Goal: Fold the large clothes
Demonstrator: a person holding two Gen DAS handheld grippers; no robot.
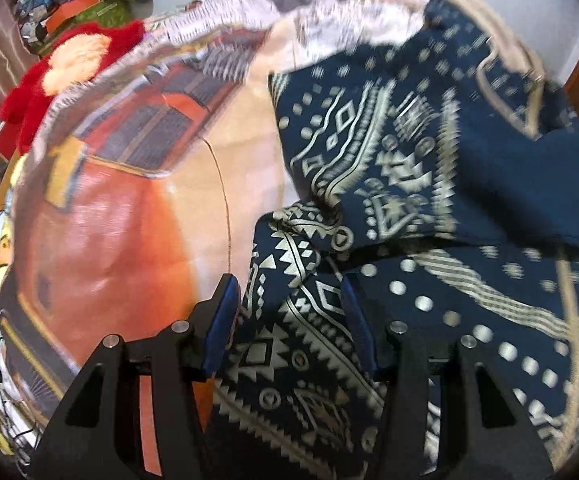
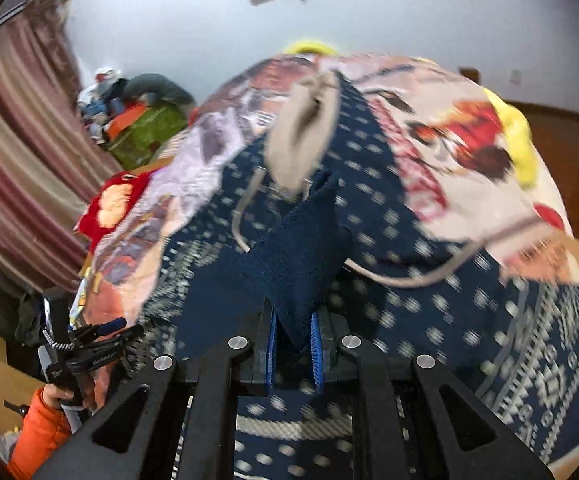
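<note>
A navy hooded garment (image 1: 389,152) with a cream geometric print lies rumpled on a bed cover (image 1: 129,220) that shows an orange car. My left gripper (image 1: 291,324) points down at the garment's left edge. Its blue pads stand apart, with patterned cloth lying between and under them. In the right wrist view my right gripper (image 2: 294,352) is shut on a plain navy fold (image 2: 301,256) of the garment and lifts it. The beige hood lining (image 2: 301,132) and a drawstring (image 2: 409,278) hang beyond. The left gripper (image 2: 123,330) shows there too, held by a hand in an orange sleeve (image 2: 37,432).
A red plush toy (image 1: 69,64) lies at the bed's far left, with a pile of clothes and a green bag (image 2: 141,112) behind it. Striped curtains (image 2: 21,160) hang on the left. A yellow soft thing (image 2: 517,140) sits at the bed's right edge, above wooden floor (image 2: 561,128).
</note>
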